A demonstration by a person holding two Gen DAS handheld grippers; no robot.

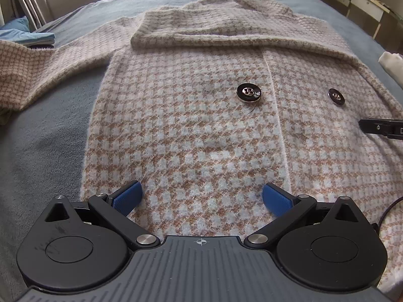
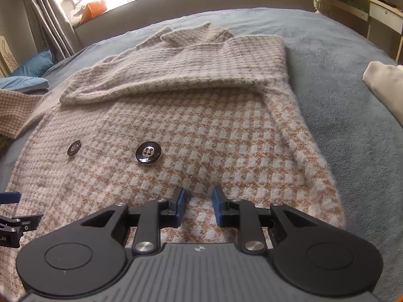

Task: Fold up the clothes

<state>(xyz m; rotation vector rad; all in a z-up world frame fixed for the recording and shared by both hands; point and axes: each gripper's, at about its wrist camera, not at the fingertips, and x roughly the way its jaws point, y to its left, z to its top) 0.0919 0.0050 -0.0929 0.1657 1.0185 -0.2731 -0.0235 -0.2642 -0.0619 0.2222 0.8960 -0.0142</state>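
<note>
A fuzzy pink-and-white checked coat point(image 1: 201, 130) lies front up on a grey-blue blanket point(image 1: 45, 136). It has two black buttons point(image 1: 248, 93). One sleeve point(image 1: 201, 37) is folded across the chest, and the other sleeve point(image 1: 37, 73) trails off to the left. My left gripper point(image 1: 202, 197) hovers low over the coat's lower front, open wide, blue pads point(image 1: 128, 196) far apart and empty. My right gripper point(image 2: 199, 201) is over the coat point(image 2: 201, 125) near its right edge, below a button point(image 2: 148, 153). Its jaws are open by a narrow gap, with only the flat cloth showing between them.
A folded blue cloth point(image 1: 27, 37) lies at the bed's far left and a white bundle point(image 2: 385, 83) at the right. Curtains point(image 2: 47, 12) and a windowsill stand behind the bed, and a desk point(image 2: 372, 7) at the far right. Bare blanket point(image 2: 340, 63) lies right of the coat.
</note>
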